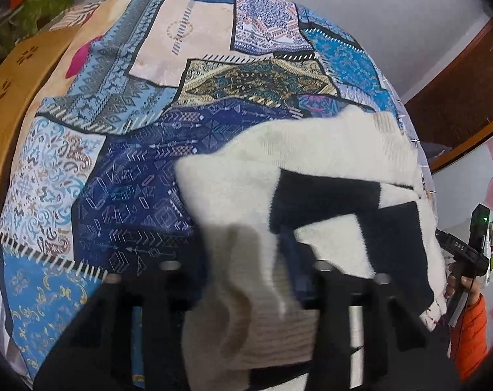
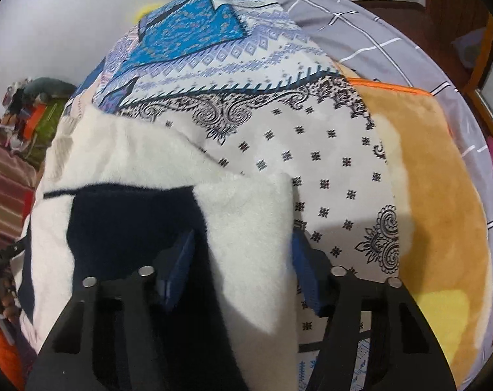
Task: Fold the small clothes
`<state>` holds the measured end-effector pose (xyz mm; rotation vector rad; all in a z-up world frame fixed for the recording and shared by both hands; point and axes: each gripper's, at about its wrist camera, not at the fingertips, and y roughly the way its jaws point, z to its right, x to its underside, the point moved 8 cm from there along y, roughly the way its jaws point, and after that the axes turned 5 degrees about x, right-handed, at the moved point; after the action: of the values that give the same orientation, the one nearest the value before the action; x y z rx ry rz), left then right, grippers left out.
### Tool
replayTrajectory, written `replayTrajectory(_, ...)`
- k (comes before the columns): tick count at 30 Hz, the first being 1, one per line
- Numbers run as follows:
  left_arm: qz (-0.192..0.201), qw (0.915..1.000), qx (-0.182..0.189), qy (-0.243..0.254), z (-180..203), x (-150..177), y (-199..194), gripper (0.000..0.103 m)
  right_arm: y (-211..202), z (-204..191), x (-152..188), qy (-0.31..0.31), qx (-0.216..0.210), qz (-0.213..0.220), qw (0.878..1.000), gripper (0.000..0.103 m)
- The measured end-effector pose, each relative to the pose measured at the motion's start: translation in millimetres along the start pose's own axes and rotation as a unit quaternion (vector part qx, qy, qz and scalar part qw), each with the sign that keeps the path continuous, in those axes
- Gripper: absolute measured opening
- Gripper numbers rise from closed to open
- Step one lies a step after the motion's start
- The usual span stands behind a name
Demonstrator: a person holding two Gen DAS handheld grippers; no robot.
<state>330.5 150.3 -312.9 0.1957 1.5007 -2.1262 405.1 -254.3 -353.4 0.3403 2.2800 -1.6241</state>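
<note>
Garment (image 2: 142, 163): one fuzzy cream knit with navy blocks, ribbed hem, lying on the bed.
Bedspread (image 1: 126, 169): one smooth patchwork print, blues and beige.
Blanket (image 2: 442, 202): one plush orange-tan.
Left gripper (image 1: 246, 273): jaws narrowed onto ribbed cream edge.
Right gripper (image 2: 243, 254): blue pads part-open, closed on fleece fold.

Patchwork bedspread (image 1: 122, 176), orange blanket (image 2: 442, 195)
</note>
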Motion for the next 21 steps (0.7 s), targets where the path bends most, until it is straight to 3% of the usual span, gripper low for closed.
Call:
replayTrajectory(2,0.006,1.0,0.001,0.001,-1.1,-3.7,-1.8,0.027,0.1,-1.0,-2.7,-0.003,0.006,0.003,1.0,0.034)
replayTrajectory(7,0.031,0.9993,-0.021,0.001,-9.8,-17.2,-7.4,0.019,-2.6,-13.5,-8.6,-0.028,0.018,0.008,0.999,0.021)
replayTrajectory(11,0.055,0.9971,-0.051,-0.012,-29.1,-32.6,-14.5,0.017,-2.2,-35.5,-18.2,-0.048,0.015,0.017,0.999,0.02)
replayTrajectory(16,0.048,0.9964,-0.065,-0.024,-60.2,-41.7,-15.0,0.018,4.3,-69.6,-34.0,-0.084,0.027,0.035,0.996,0.021)
replayTrajectory(21,0.042,0.9959,-0.08,-0.008,-67.6,-35.8,-20.5,0.026,3.4,-76.4,-38.5,-0.102,0.055,0.038,0.993,0.028)
